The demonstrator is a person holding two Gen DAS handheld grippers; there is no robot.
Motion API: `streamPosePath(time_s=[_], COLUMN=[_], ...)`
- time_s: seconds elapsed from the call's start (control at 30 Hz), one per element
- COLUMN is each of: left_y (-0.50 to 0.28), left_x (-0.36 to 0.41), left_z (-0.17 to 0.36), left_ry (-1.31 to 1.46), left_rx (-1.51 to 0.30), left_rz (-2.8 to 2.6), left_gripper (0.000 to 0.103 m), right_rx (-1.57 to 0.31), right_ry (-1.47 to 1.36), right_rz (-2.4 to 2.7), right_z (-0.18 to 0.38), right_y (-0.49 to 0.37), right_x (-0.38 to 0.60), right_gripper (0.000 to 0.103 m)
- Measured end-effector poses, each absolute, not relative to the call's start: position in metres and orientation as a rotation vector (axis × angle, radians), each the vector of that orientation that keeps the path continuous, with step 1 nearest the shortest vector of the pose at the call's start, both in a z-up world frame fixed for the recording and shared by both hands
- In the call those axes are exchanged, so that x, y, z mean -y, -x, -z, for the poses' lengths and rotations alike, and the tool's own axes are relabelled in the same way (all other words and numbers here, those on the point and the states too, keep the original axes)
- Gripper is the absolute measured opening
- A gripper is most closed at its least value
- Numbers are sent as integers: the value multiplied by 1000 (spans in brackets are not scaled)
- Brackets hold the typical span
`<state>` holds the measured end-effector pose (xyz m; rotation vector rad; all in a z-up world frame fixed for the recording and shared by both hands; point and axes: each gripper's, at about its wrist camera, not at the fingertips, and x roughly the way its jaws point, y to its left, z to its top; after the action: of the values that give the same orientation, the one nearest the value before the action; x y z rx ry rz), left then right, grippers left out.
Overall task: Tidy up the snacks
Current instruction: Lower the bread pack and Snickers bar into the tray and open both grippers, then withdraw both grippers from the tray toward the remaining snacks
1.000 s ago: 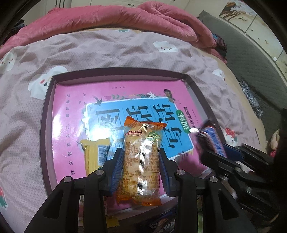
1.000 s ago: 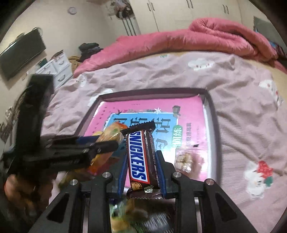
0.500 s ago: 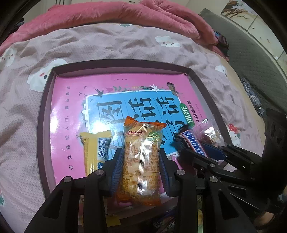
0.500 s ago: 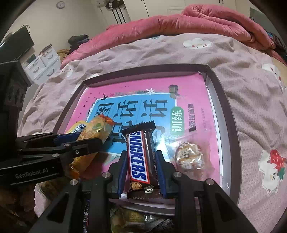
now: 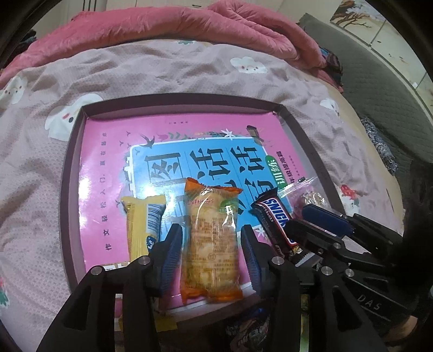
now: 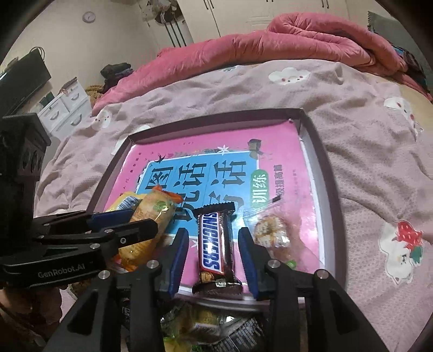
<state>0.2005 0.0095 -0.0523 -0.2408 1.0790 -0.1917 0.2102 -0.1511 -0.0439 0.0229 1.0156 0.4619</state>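
Left hand-held gripper (image 5: 212, 253): jaws just opening, pads clear of the orange snack packet (image 5: 211, 243) lying between them in the tray (image 5: 67, 189); yellow packet (image 5: 143, 224) just left. Right hand-held gripper (image 6: 213, 256): jaws just opening, Snickers bar (image 6: 216, 249) loose between them; clear-wrapped snack (image 6: 270, 232) just right.

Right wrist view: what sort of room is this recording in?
Most likely a bedroom: a rumpled pink quilt on a bed with a cloud-print mauve cover, and white wardrobe doors behind.

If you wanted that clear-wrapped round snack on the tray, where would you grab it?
Grip the clear-wrapped snack across its puffy round middle, coming from above with the right gripper. It lies flat right of the Snickers bar; its crinkly ends look likely to slip.
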Motion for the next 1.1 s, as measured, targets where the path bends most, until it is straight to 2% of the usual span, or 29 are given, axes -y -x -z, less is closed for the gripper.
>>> streamPosePath(time_s=[0.23, 0.5, 0.6, 0.83, 0.93, 1.1], left_y=[-192, -174, -167, -150, -143, -131], left_x=[-10, -11, -11, -15, -21, -29], left_z=[41, 19, 11, -2, -7, -17], left_ry=[227, 207, 199, 193, 201, 198], left_rx=[-1061, -1025, -1009, -992, -985, -961], left_rz=[183, 170, 164, 148, 132, 110], left_gripper=[52, 59, 66, 69, 71, 74], right_rx=[-987, -934, -917, -897, -884, -876], right_ry=[-34, -24, -26, -35, -41, -52], right_rz=[-452, -458, -462, -459, -459, -458], right_z=[29, 8, 0, -12, -17, -24], right_y=[-201, -187, -181, -171, -167, -159], right_x=[160, 165, 166, 172, 176, 180], right_gripper=[40, 51, 53, 56, 62, 63])
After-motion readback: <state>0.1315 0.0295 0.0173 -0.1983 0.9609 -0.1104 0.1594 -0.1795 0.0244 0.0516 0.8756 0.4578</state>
